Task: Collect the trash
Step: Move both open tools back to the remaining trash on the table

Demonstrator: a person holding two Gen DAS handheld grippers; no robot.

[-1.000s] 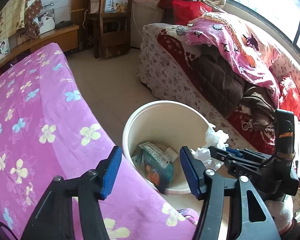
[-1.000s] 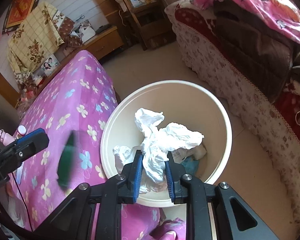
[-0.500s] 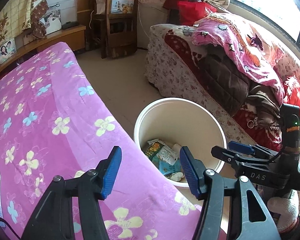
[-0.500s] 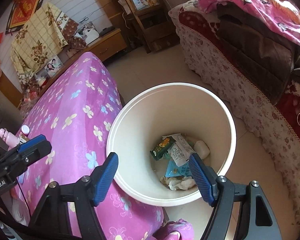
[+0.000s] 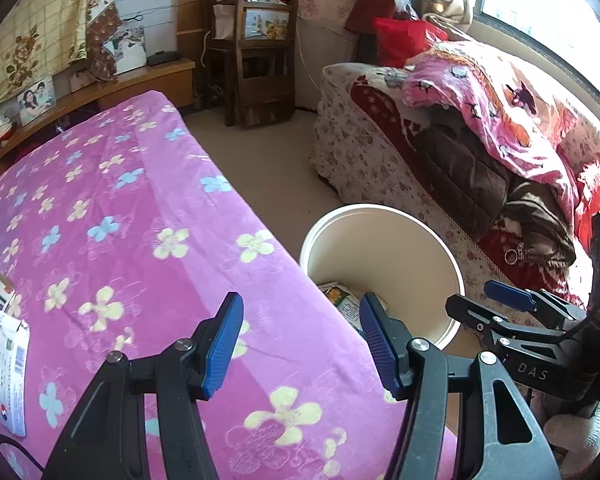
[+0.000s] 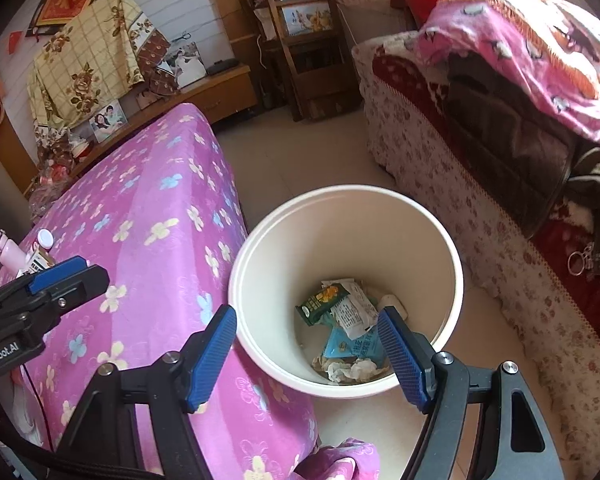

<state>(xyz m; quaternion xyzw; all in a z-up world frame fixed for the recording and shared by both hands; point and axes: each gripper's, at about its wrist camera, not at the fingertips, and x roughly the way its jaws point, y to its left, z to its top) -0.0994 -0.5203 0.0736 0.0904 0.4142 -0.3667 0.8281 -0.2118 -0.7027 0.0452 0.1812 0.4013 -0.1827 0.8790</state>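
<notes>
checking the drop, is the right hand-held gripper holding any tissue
No, the right hand-held gripper is open and empty above the bin, with crumpled tissue at the bottom.

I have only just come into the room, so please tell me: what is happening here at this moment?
A person is collecting trash with two hand-held tongs. Both the right tongs and the left tongs are open and hold nothing. The right one hovers over the round cream plastic bin on the floor beside the pink flowered bedspread. Crumpled white tissue and snack wrappers lie at the bin's bottom. Some paper packets lie on the bedspread.
</notes>
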